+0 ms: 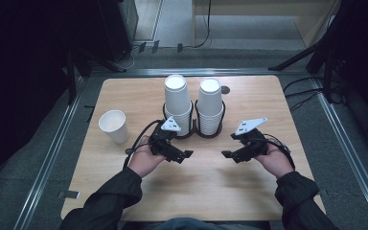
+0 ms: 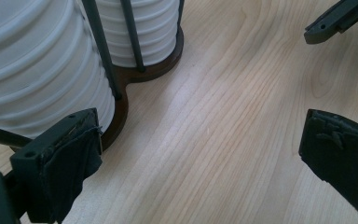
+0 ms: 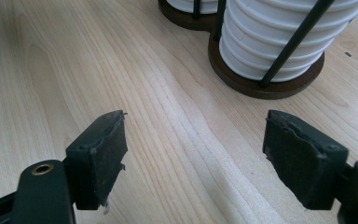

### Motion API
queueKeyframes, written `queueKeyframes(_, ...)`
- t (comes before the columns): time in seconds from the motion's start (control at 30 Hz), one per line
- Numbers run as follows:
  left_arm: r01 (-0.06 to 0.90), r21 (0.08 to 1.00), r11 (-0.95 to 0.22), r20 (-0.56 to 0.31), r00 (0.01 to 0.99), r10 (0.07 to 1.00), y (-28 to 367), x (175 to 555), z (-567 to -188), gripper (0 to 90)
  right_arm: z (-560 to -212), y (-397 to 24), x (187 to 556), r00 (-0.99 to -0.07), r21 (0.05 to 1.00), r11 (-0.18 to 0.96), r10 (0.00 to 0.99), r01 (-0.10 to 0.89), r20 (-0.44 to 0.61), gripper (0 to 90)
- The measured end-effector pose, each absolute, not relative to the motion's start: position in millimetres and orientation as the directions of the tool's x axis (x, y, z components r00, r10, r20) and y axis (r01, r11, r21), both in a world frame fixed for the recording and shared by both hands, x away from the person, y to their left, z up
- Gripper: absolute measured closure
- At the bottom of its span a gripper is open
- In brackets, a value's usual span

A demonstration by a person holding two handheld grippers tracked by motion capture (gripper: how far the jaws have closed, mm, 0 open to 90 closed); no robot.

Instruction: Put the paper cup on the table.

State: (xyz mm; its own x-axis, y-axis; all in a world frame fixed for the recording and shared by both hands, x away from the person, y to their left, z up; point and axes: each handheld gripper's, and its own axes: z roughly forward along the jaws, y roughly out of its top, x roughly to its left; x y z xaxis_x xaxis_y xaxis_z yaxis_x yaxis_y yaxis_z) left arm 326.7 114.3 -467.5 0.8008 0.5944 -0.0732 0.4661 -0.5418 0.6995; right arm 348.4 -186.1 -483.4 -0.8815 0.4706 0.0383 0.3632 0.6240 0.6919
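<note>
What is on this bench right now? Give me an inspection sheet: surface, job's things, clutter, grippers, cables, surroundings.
Surface: light wooden table, bare in front of the hands.
Job's things: two stacks of white paper cups upright in a dark double holder; a single cup stands upright apart at the left.
Clutter: small dark round spot on the table behind the stacks; cannot tell what it is.
Grippers: left gripper open, nothing between its jaws, beside the holder; right gripper open, nothing between its jaws.
Cables: one black cable trails from the left gripper, another from the right.
Surroundings: grey floor, metal rails, dark stands.
</note>
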Motion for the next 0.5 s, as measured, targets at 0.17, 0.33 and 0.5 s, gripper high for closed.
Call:
queueKeyframes(0.17, 0.465, 0.69, -0.554, -0.062, 0.801, 0.595, 116.0, 327.4, -468.7, 0.0, -483.7, -184.3, 347.9, -0.883, 0.687, 0.629, 0.468, 0.364, 0.039, 22.0)
queueKeyframes(0.33, 0.463, 0.693, -0.553, -0.059, 0.8, 0.597, 117.0, 327.2, -469.1, 0.0, -484.0, -183.5, 348.3, -0.885, 0.687, 0.632, 0.463, 0.359, 0.036, 22.0)
queueKeyframes(0.5, 0.461, 0.69, -0.558, -0.054, 0.802, 0.595, 117.8, 327.4, -469.3, 0.0, -484.1, -183.1, 348.7, -0.886, 0.685, 0.634, 0.461, 0.358, 0.037, 22.0)
